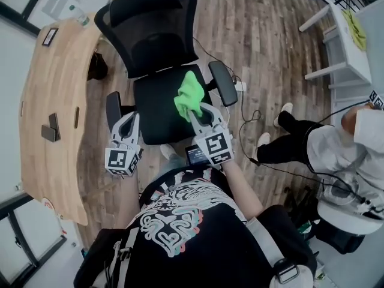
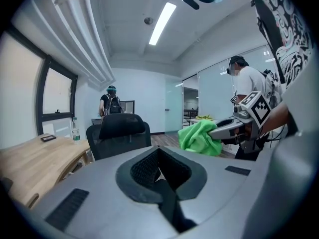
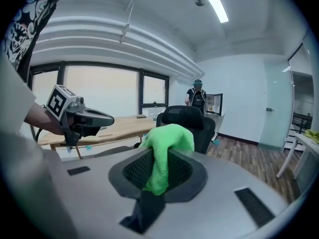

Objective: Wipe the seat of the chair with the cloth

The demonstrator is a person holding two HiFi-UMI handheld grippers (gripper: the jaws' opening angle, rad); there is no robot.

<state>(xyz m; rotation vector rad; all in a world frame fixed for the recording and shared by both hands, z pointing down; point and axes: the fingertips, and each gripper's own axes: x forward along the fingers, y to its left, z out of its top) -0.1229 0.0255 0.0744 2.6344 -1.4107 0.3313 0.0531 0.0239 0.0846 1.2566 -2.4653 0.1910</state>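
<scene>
A black office chair (image 1: 150, 29) faces me, its seat (image 1: 153, 104) just ahead of my knees. A bright green cloth (image 1: 189, 95) hangs bunched over the right part of the seat, with my right gripper (image 1: 193, 111) shut on it. The right gripper view shows the cloth (image 3: 167, 143) draped up out of the jaws. My left gripper (image 1: 123, 119) hovers by the seat's left front corner, near the left armrest (image 1: 113, 107). It is shut with nothing in it (image 2: 158, 166). The chair's back (image 2: 119, 133) stands beyond it.
A curved wooden desk (image 1: 54, 101) runs along the left, with phones and a water bottle (image 2: 75, 131) on it. A person (image 1: 324, 146) sits on the floor at the right beside cables (image 1: 252, 119). White furniture (image 1: 345, 41) stands at the top right.
</scene>
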